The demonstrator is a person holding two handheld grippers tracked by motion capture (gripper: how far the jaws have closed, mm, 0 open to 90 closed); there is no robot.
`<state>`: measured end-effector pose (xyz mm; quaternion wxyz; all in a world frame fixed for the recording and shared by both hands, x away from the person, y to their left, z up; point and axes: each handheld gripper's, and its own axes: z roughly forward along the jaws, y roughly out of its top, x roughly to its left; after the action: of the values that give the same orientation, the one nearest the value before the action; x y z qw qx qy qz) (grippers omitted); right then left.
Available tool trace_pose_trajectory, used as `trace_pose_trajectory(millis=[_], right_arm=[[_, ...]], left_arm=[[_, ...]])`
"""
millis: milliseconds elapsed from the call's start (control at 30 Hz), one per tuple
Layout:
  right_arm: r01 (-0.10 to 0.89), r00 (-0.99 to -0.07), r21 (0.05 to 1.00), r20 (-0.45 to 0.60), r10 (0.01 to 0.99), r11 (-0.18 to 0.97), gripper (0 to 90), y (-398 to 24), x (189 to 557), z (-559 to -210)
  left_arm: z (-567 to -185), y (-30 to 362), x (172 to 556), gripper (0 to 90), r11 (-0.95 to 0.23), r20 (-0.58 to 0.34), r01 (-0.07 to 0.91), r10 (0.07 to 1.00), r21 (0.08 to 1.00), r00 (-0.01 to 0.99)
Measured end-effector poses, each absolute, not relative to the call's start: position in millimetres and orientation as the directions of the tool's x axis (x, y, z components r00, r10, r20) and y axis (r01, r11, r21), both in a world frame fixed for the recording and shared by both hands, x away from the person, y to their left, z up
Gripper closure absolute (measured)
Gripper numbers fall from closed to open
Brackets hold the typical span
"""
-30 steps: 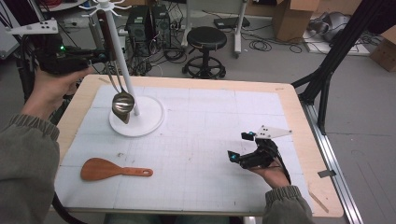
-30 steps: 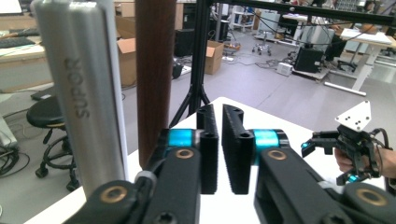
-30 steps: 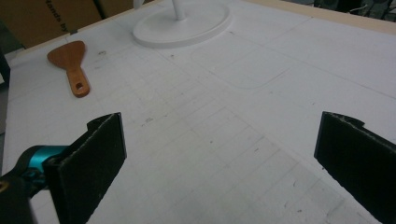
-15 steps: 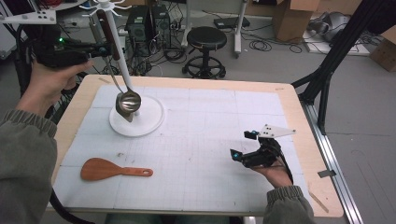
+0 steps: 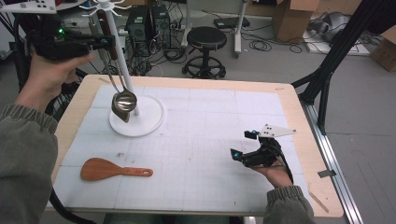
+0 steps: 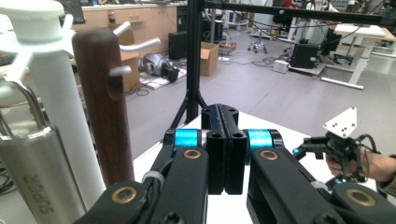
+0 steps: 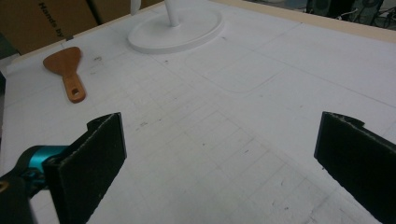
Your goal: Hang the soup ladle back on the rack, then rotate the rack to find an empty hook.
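A white peg rack [image 5: 117, 56] stands on a round base [image 5: 149, 119] at the back left of the mat. A steel ladle [image 5: 124, 100] hangs from it, beside a dark wooden handle [image 6: 100, 98] caught on a peg and a steel handle [image 6: 32, 168]. My left gripper [image 5: 108, 43] is held high beside the rack's top. Its jaws [image 6: 223, 116] are pressed together, shut, with nothing between them. My right gripper [image 5: 243, 144] rests on the mat at the right, open and empty, with its pads [image 7: 100, 154] wide apart. A wooden spatula [image 5: 109, 169] lies at the front left.
The white gridded mat [image 5: 210, 116] covers a wooden table [image 5: 306, 140]. Beyond the far edge stand a black stool [image 5: 205, 42], computer cases and cables on the floor. A black tripod leg [image 5: 327, 79] rises at the right. The rack base [image 7: 177, 28] and spatula [image 7: 67, 70] lie ahead of the right gripper.
My left hand has lifted its gripper higher beside the rack's top. The ladle's bowl has swung slightly. The right hand has stayed put.
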<state>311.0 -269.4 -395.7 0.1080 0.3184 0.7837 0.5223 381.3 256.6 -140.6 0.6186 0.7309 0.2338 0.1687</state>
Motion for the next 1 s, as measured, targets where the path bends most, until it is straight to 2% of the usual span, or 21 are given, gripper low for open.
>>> trace_pose_trajectory(millis=[367,1000], right_arm=[[0.389,-0.773,0.887,0.167,0.612,0.248,1.3,-268.6,312.0,-396.3],[0.389,-0.774,0.889,0.172,0.609,0.243,1.3,-267.7,311.8,-396.2]], left_arm=[[-124.0,252.3,387.9,89.7,-0.078,-0.058,0.133,0.607,0.988,0.793],[-122.7,264.7,388.4,89.6,-0.054,-0.067,0.139,0.671,0.989,0.739]])
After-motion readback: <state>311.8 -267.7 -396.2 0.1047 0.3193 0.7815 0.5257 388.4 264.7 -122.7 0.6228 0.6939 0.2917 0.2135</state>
